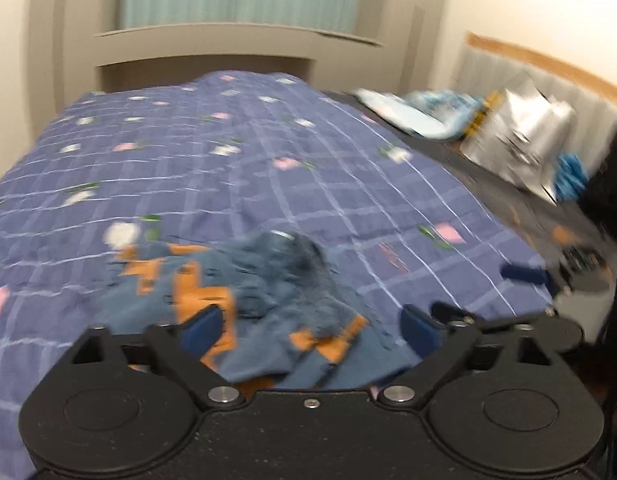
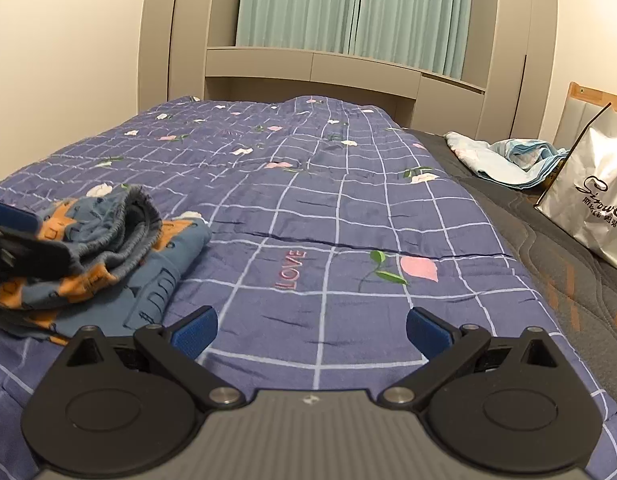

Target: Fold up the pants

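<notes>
Blue-and-orange patterned pants point(image 2: 108, 256) lie bunched near the quilt's point(image 2: 348, 208) near left edge; the left gripper point(image 1: 312, 328), jaws spread, hovers over them, the right gripper point(image 2: 312, 330) spread beside.

A purple checked quilt point(image 2: 308, 184) with pink and white flowers covers the bed, the word "LOVE" point(image 2: 291, 269) stitched near centre frame. At right, a silver shopping bag point(image 2: 592, 204) stands beside crumpled light-blue bedding point(image 2: 508, 158) on the dark mattress point(image 2: 548, 248). Teal curtains point(image 2: 360, 8) hang along the top.
</notes>
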A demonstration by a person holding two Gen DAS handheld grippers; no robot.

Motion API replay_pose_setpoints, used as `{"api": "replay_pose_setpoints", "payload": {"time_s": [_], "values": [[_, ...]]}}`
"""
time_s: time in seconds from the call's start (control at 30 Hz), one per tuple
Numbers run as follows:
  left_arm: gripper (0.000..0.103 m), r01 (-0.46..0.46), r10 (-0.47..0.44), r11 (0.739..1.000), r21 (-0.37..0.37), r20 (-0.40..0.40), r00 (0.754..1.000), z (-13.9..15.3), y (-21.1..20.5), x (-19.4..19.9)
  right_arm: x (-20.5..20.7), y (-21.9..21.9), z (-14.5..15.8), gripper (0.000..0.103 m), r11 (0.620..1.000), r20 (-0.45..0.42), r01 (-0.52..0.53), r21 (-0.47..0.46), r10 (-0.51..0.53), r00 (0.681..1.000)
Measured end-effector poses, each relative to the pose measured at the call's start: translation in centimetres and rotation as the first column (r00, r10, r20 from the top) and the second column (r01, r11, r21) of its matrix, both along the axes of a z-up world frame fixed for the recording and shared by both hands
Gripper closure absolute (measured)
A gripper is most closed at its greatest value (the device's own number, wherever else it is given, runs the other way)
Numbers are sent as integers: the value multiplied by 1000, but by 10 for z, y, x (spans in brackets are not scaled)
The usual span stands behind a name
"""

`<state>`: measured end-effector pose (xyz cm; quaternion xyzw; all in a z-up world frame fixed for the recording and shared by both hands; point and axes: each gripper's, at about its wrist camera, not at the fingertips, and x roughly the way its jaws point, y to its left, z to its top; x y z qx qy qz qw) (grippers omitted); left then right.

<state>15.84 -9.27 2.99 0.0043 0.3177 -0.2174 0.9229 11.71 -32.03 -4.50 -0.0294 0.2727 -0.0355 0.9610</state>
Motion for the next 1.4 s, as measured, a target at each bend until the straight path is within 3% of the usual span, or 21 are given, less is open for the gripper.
{"api": "replay_pose_setpoints", "payload": {"time_s": [0.23, 0.33, 0.43, 0.6, 0.9, 1.03, 1.1, 1.17, 1.3, 1.4], "values": [[1, -244, 244, 970, 13, -38, 969, 12, 54, 3, 8, 25, 24, 0, 997, 35, -61, 56, 59, 998], [1, -324, 328, 944, 57, -75, 942, 1, 77, 14, 21, 43, 34, 0, 989, 29, -98, 112, 95, 995], [1, -362, 371, 928, 86, -121, 921, -19, 92, 25, 45, 68, 37, 0, 978, -37, -129, 165, 137, 990], [1, -360, 378, 925, 124, -192, 906, -44, 102, 30, 71, 94, 29, 0, 986, -145, -95, 135, 114, 983], [1, -300, 331, 941, 156, -241, 912, -67, 107, 14, 38, 71, 10, 0, 986, -205, -97, 136, 123, 971], [1, -302, 330, 943, 142, -252, 910, -65, 114, 8, 25, 66, 6, 0, 983, -188, -103, 155, 132, 973], [1, -322, 340, 940, 112, -234, 911, -55, 118, 9, 21, 62, 13, 0, 975, -140, -123, 187, 150, 979], [1, -336, 346, 938, 79, -209, 915, -45, 121, 17, 24, 65, 23, 0, 977, -88, -148, 154, 163, 983], [1, -346, 353, 936, 72, -172, 920, -36, 113, 44, 54, 70, 36, 0, 978, -22, -179, 111, 182, 983], [1, -339, 348, 937, 83, -175, 921, -41, 105, 66, 84, 74, 32, 0, 981, -35, -170, 91, 173, 984]]}}
